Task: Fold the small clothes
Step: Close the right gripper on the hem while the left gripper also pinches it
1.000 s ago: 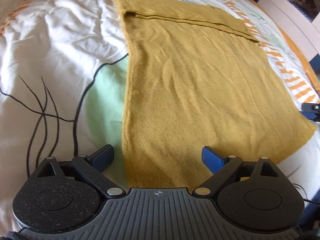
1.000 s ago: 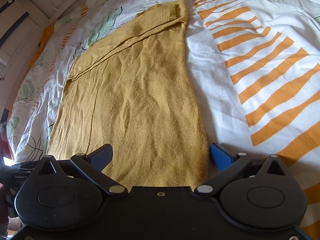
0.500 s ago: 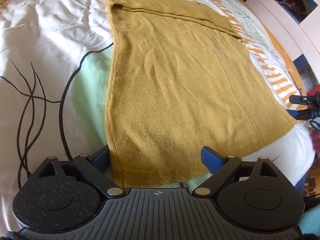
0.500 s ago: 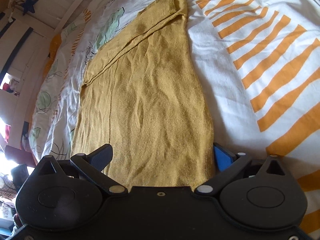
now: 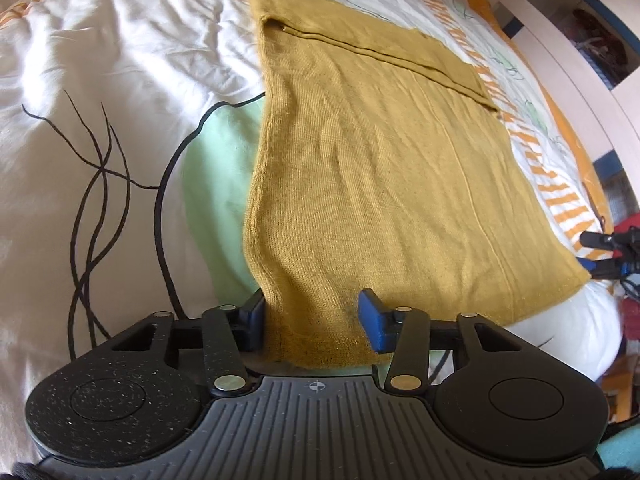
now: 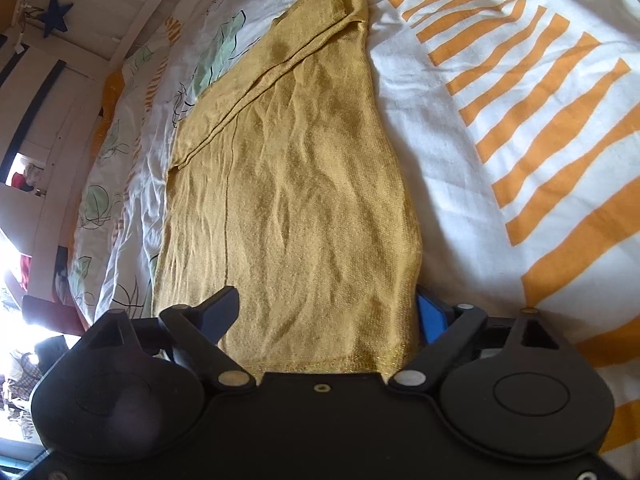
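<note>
A mustard yellow knit garment (image 5: 380, 168) lies flat on the bed, its sleeve folded across the far end; it also shows in the right wrist view (image 6: 296, 184). My left gripper (image 5: 312, 316) is at the near left corner of the hem, its jaws narrowed around a lifted bit of fabric but still apart. My right gripper (image 6: 328, 312) is at the near right corner, open, with the hem lying between its fingers. The right gripper also shows at the far right of the left wrist view (image 5: 608, 252).
The bed cover (image 5: 100, 80) is white with green leaves and black lines on the left side, and has orange stripes (image 6: 540, 100) on the right. A white bed frame (image 5: 568, 52) and a wooden wall with a blue star (image 6: 56, 16) lie beyond.
Both grippers have moved in over the near hem corners. The left jaws have narrowed around the hem and the fabric there has bunched up. The right jaws stay wide.
</note>
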